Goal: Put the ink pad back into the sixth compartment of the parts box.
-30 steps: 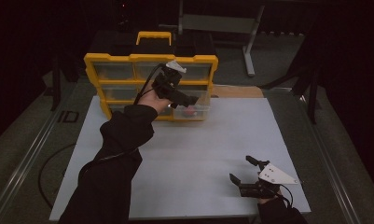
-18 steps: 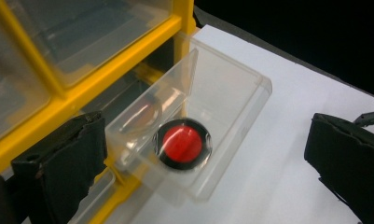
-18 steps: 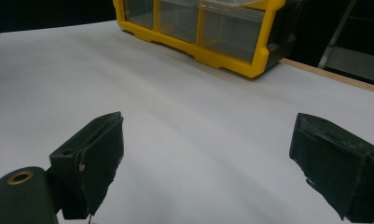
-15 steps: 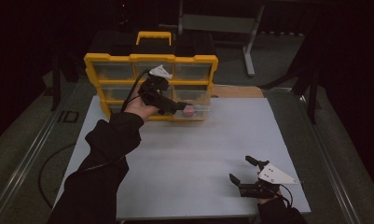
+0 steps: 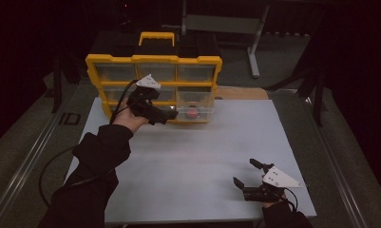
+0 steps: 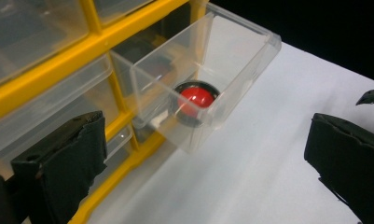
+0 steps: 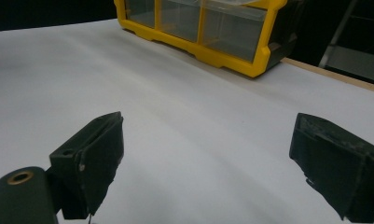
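Left gripper (image 6: 203,154): jaws spread wide, nothing between them; held above the table in front of the organizer, both jaw tips cut off by the lower edge of the left gripper view.
Drawer (image 6: 231,74): clear plastic, pulled out of the lower right slot, just beyond the left jaws, not touched.
Red round item (image 6: 195,101): inside the drawer, black rim around it; kind hard to make out through the plastic wall. Seen from the high view as a small red spot (image 5: 193,112).
Organizer (image 5: 152,88): yellow frame, clear drawers, contents of the others indistinct; at the far edge of the white table (image 5: 202,156).
Right gripper (image 5: 247,173): jaws spread, empty, resting low near the front right corner, well apart from the organizer; hand mostly cut off by the bottom edge.
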Demonstrator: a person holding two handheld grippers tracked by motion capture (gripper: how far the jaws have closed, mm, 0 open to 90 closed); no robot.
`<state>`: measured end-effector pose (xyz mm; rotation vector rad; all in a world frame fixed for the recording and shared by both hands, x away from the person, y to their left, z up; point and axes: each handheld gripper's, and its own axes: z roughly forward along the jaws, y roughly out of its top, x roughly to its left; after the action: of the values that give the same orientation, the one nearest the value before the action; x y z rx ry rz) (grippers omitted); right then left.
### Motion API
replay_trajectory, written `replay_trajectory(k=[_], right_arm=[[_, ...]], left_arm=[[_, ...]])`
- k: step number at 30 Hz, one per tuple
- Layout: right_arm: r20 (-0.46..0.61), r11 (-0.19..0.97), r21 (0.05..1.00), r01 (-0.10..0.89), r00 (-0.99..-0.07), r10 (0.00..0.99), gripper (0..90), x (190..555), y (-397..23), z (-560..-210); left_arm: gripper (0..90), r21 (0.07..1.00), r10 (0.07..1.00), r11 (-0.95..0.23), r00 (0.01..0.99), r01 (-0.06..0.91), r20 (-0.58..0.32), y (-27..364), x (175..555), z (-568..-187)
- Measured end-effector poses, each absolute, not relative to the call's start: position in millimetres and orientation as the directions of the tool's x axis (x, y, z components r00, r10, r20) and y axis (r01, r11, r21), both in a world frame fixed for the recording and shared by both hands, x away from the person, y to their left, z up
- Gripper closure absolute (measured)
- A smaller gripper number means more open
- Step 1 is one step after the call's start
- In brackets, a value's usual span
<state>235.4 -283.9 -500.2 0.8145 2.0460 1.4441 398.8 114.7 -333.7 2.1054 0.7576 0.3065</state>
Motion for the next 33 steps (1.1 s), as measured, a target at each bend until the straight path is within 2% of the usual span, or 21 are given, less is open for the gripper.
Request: replay_trajectory(k=[15,33], right_arm=[[-0.061,0.257,0.949,0.181,-0.694,0.717,9.9,235.5,-284.7,-499.9],[-0.060,0.259,0.948,0.185,-0.694,0.717,9.9,235.5,-284.1,-500.2]], left_arm=[[0.1,0.787,0.631,-0.459,0.775,0.413,-0.038,138.6,374.8,-359.9],[0.1,0.778,0.649,-0.437,0.757,0.452,-0.075,172.3,344.9,-405.4]])
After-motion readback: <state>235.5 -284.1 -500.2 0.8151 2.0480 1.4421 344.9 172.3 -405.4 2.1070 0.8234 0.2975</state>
